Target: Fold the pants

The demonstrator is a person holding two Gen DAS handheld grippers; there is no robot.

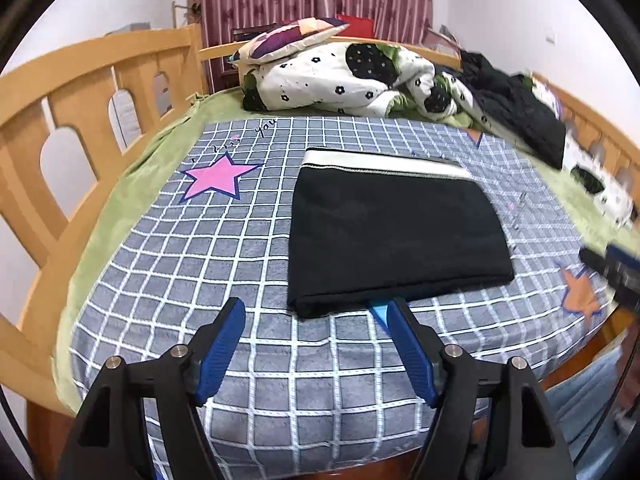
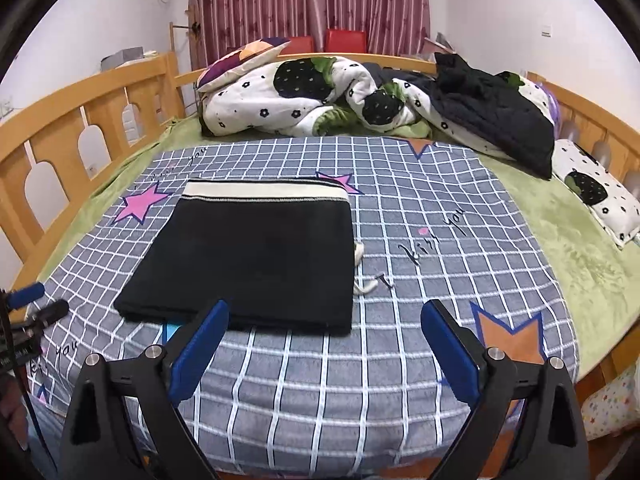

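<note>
the pants (image 1: 396,236) are seen folded into a flat black rectangle on the grey checked blanket (image 1: 224,264) that is spread over the bed. a white waistband stripe (image 2: 264,191) is shown along the far edge of the fold, and the thick folded edge is turned toward the cameras. a short length of white drawstring (image 2: 362,280) is seen poking out at the right side of the pants in the right wrist view.

the left gripper (image 1: 316,312) is held above the blanket just short of the near edge of the pants, its blue fingers (image 1: 220,352) spread apart with nothing between them. the right gripper (image 2: 326,314) is likewise held over the near edge, its fingers (image 2: 450,352) spread wide and empty; the left one of them overlaps the near edge of the pants in the picture, though contact cannot be told.

a pink star (image 1: 218,178) printed on the blanket lies to the left of the pants, and an orange star (image 2: 512,336) is seen near the right front corner of the blanket. a bundled floral quilt (image 2: 296,96) and a dark garment (image 2: 492,116) are piled at the far end of the bed, with a patterned pillow (image 1: 292,38) resting on top of the quilt. the bed is enclosed by a wooden rail (image 1: 96,92), and a red curtain (image 2: 308,0) hangs behind it.
</note>
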